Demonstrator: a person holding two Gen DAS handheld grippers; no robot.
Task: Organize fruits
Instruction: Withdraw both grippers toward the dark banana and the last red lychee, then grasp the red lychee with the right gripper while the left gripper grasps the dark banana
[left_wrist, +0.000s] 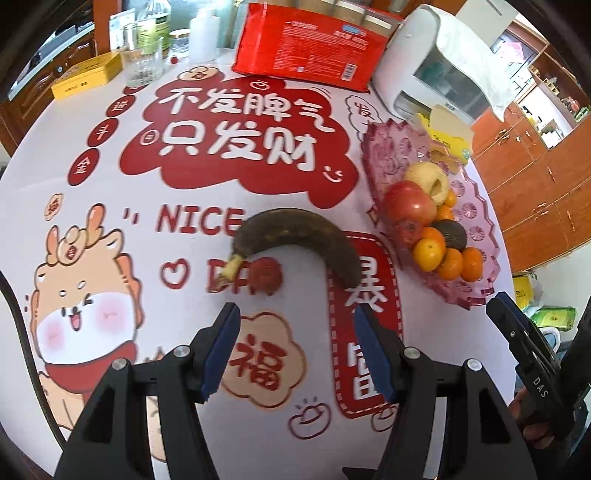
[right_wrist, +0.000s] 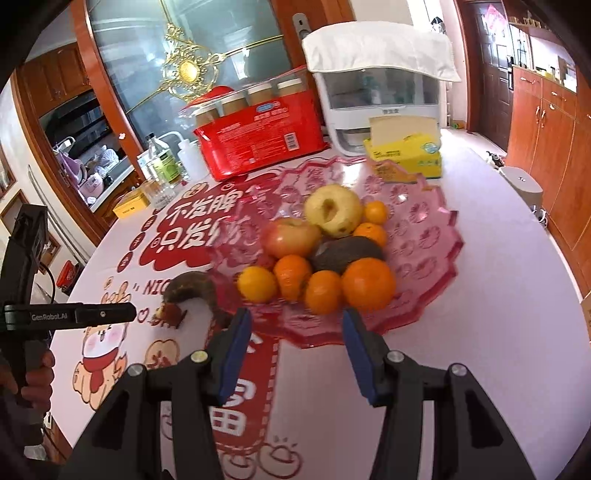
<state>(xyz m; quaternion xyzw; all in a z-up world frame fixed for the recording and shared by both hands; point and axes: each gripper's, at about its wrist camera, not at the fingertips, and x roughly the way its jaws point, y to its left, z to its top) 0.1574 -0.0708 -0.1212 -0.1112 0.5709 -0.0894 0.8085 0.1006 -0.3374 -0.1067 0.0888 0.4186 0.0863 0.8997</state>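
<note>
A dark, overripe banana (left_wrist: 295, 236) lies on the printed tablecloth, just ahead of my open left gripper (left_wrist: 295, 332); a small red fruit (left_wrist: 267, 273) sits under its curve. The banana also shows in the right wrist view (right_wrist: 195, 288). A pink plastic fruit tray (right_wrist: 424, 258) holds a yellow apple (right_wrist: 334, 210), a red apple (right_wrist: 291, 236), an avocado (right_wrist: 347, 253) and several oranges (right_wrist: 367, 284). My right gripper (right_wrist: 295, 336) is open and empty, hovering at the tray's near edge. The tray shows in the left wrist view (left_wrist: 476, 229) to the banana's right.
At the back of the round table stand a red package (right_wrist: 262, 140), a white appliance (right_wrist: 380, 99), a yellow tissue box (right_wrist: 404, 155), bottles and a glass (left_wrist: 142, 66), and a yellow tin (left_wrist: 86, 74). Wooden cabinets (right_wrist: 546, 129) line the right side.
</note>
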